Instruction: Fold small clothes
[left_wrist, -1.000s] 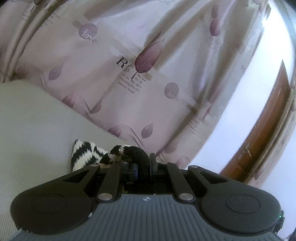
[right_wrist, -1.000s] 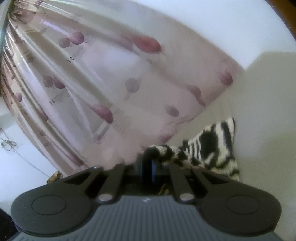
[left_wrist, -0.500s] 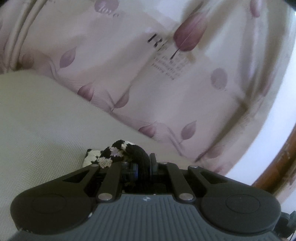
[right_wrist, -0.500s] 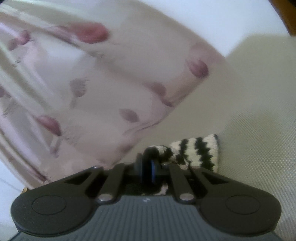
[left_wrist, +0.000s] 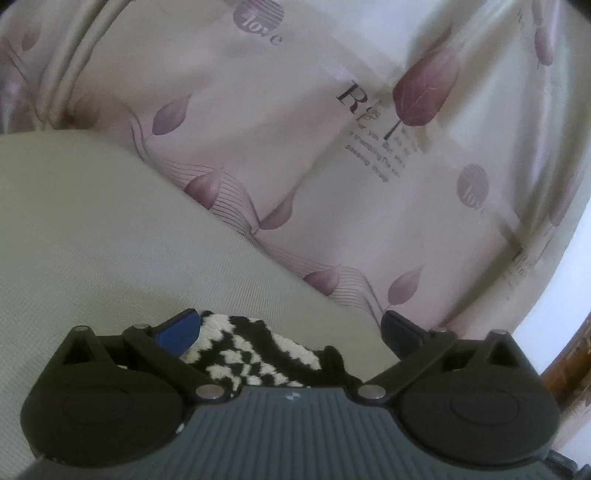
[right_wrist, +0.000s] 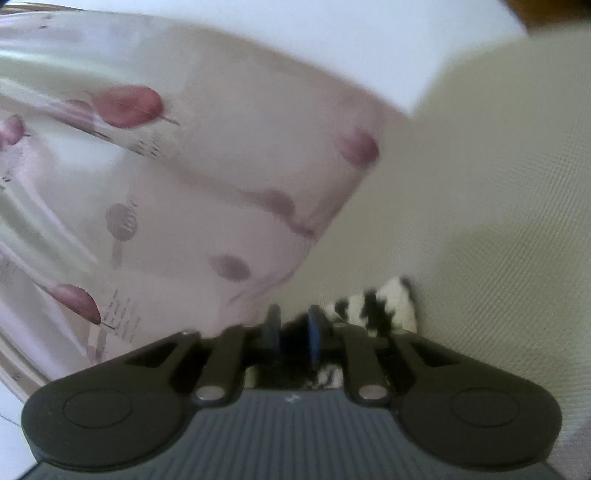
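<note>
Releasing looks like the step in hand: the black-and-white knitted garment is lying on the pale ribbed bed surface, with the leaf-printed curtain hanging behind it from about 10 through 2 o'clock in the left wrist view.

Left gripper: jaws are opening and standing very wide. The blue-faced finger is sitting at 9 o'clock of the knit, at or just beside its edge; the other finger is well clear at 3 o'clock. Garment is lying between them, not pinched.

Right gripper: jaws are just beginning to part, only a narrow gap showing. Dark knit is sitting in that gap; the view is blurred, so I cannot tell whether the pads are pressing on it. The rest of the garment is trailing off toward 2 o'clock.

Judging next move: finishing the right-hand release, drawing both grippers back without dragging the fabric, then checking whether the fold is lying flat. Soft knit is likely to spring or catch on a finger.
</note>
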